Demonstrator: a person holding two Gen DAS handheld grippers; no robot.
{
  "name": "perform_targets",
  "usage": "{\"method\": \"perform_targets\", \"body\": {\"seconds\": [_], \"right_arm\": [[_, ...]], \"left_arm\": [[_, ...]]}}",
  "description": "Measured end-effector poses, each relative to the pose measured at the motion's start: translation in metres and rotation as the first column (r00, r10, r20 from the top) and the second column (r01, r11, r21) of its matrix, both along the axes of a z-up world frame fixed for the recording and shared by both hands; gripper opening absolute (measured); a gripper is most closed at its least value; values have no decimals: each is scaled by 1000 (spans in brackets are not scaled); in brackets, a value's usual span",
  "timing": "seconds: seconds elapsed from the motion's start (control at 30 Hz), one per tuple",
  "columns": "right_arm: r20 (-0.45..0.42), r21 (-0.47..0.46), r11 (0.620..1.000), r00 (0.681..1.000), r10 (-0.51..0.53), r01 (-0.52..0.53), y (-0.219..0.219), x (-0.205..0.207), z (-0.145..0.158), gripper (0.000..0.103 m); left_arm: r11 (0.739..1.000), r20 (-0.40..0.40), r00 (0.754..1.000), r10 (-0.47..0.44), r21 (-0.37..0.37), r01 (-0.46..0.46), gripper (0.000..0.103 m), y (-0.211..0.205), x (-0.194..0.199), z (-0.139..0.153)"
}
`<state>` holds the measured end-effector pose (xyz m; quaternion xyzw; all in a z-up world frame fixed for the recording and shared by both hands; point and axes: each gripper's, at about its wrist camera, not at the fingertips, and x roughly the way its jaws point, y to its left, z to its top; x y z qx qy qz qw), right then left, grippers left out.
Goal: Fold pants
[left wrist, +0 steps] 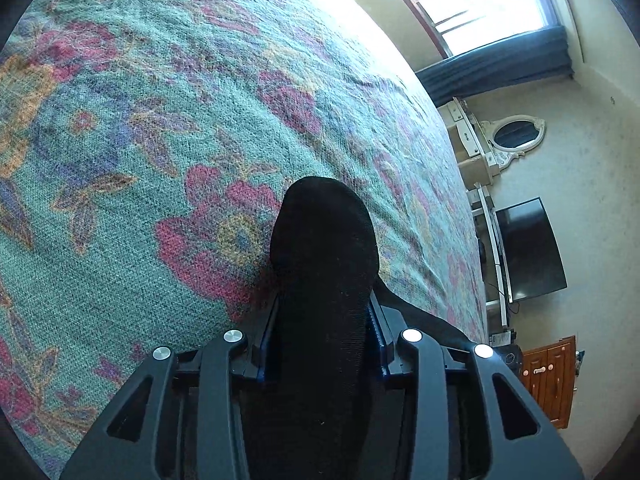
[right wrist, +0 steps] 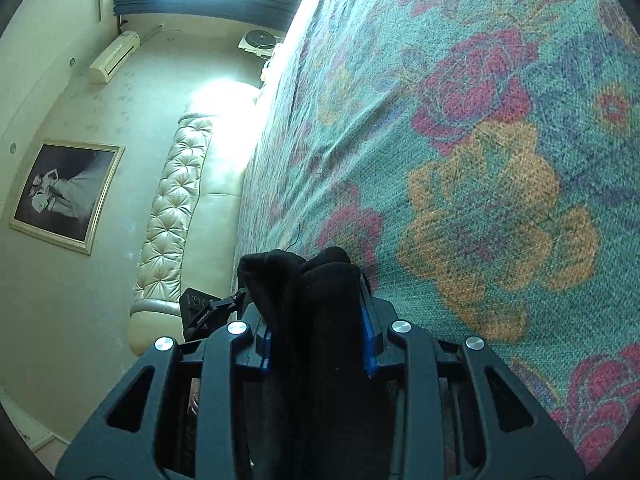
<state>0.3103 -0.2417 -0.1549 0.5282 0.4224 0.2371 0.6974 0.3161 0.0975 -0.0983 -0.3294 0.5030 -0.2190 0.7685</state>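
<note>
**Both sets of jaws carrying black pants over the bed**

I am looking along the left gripper point(left wrist: 322, 320) and seeing a thick fold of the black pants point(left wrist: 324, 264) sitting between its jaws. The cloth is filling the whole gap from one blue pad to the other, bulging out ahead of the jaws in a rounded lump and trailing back under the camera. I cannot tell whether the pads are pressing on it or only lying against it.

The right gripper point(right wrist: 316, 328) is clamping a bunched wad of the same pants point(right wrist: 320, 300); the fabric is pushing out ahead of the jaws in two humps, and both blue pads are squeezing its sides.

Beyond both jaws the floral bedspread point(left wrist: 160, 120) is spreading across the bed, teal with red and orange flowers. Off to the right of the left jaws I am seeing a window point(left wrist: 480, 0), an oval mirror point(left wrist: 514, 134) and a dark television point(left wrist: 528, 248). Left of the right jaws, a tufted cream headboard point(right wrist: 176, 200) and a framed picture point(right wrist: 68, 192) are showing against the wall.
</note>
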Motion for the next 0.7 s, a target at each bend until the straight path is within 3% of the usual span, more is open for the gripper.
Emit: {"method": "perform_targets", "body": {"seconds": [0.13,0.4,0.57,0.7], "right_arm": [[-11,2,1000,1000,-3,3,0,-1,-1,34],[-31,14,1000,999,-16,17,1,0,2,44],[-33,40,999,999,-24,25,-4,-11,4,57],[-18,47,998,999,-29,30,-8,-38,7,62]], "left_arm": [[1000,17,1000,-16,-5,16,43,0,-5,6],[998,40,999,12,-69,-9,67,15,-22,13],[996,37,999,-16,-92,19,71,22,-47,16],[993,36,999,-29,-113,33,72,29,-81,12]]}}
